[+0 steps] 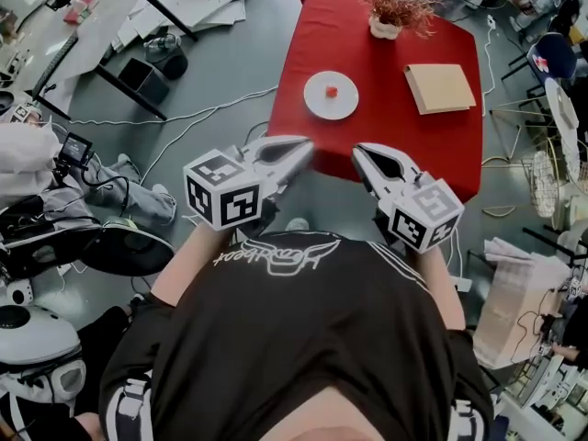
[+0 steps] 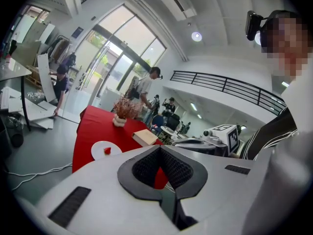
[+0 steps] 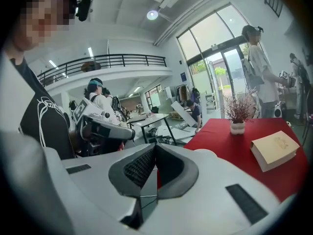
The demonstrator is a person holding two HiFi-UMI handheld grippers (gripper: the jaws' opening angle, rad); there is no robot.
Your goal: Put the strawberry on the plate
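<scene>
Head view: both grippers held close to chest, well short of the red-cloth table (image 1: 386, 154). L gripper (image 1: 301, 151) and R gripper (image 1: 361, 154) each had jaws together, nothing in either. Small red strawberry (image 1: 332, 91) sat on the round white plate (image 1: 317, 107) in left half of table, so task looked done; tools prob. parked back to keep clear of it. Flat tan box (image 1: 439, 87) lay beside plate, dried-twig plant (image 1: 397, 3) in white pot at far edge. L gripper view: 2 grey moulded jaws w/ ribbed black pads met at tips, empty; plate + strawberry well beyond, on smooth cloth. R gripper view: jaws fully closed, held 0 objects; box looked matte, square-cornered; strawberry not in this view.
</scene>
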